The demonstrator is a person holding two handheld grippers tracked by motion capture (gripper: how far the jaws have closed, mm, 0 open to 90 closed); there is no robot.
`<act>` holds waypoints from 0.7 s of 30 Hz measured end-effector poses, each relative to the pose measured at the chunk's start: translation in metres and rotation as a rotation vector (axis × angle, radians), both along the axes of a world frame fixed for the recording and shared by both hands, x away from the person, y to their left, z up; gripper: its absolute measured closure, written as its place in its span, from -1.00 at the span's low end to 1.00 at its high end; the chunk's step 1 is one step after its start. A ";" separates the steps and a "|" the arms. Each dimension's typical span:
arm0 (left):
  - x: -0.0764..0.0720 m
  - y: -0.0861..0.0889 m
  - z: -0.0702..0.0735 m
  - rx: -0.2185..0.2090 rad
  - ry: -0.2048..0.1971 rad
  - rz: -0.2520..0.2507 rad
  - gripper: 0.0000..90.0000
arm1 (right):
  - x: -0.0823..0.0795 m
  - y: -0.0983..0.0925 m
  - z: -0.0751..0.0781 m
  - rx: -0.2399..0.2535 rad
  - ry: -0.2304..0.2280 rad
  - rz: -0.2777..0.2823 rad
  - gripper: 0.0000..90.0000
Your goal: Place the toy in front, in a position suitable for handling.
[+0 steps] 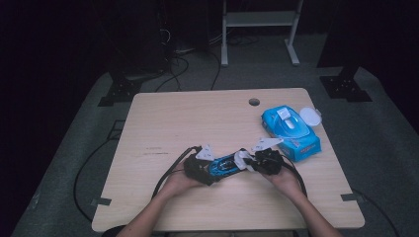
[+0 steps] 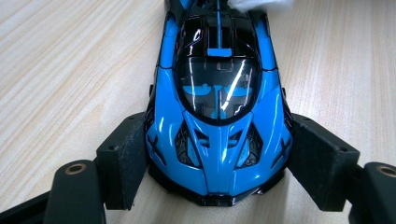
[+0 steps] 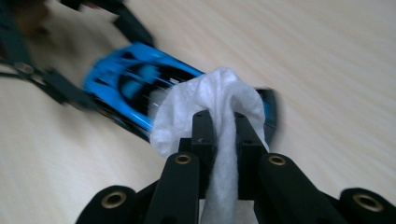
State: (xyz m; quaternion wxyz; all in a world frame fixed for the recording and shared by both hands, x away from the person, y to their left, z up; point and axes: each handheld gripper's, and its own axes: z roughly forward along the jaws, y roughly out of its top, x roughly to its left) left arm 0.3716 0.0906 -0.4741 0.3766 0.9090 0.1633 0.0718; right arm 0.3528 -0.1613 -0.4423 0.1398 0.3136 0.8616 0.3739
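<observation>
A glossy blue and black toy car [image 2: 217,116] lies on the wooden table [image 1: 168,123], a little in front of its middle. My left gripper [image 2: 217,133] is shut on the car's nose, one black pad [image 2: 123,156] pressed on each flank. In the high view the left gripper [image 1: 210,169] holds the car [image 1: 225,164] from the left. My right gripper [image 3: 223,122] is shut on a crumpled white wipe [image 3: 210,93], which rests on the car's [image 3: 130,86] rear half. In the high view the right gripper [image 1: 251,162] and the wipe [image 1: 242,159] meet the car from the right.
A blue pack of wet wipes [image 1: 290,131] with its round white lid [image 1: 310,116] flipped open lies just behind the right gripper. A cable hole [image 1: 254,101] sits near the table's far edge. Black cables trail from both grippers toward the front edge.
</observation>
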 end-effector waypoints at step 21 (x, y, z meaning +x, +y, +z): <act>0.000 0.000 -0.001 -0.003 0.001 0.000 -0.43 | -0.004 0.033 0.000 0.018 -0.005 0.082 0.81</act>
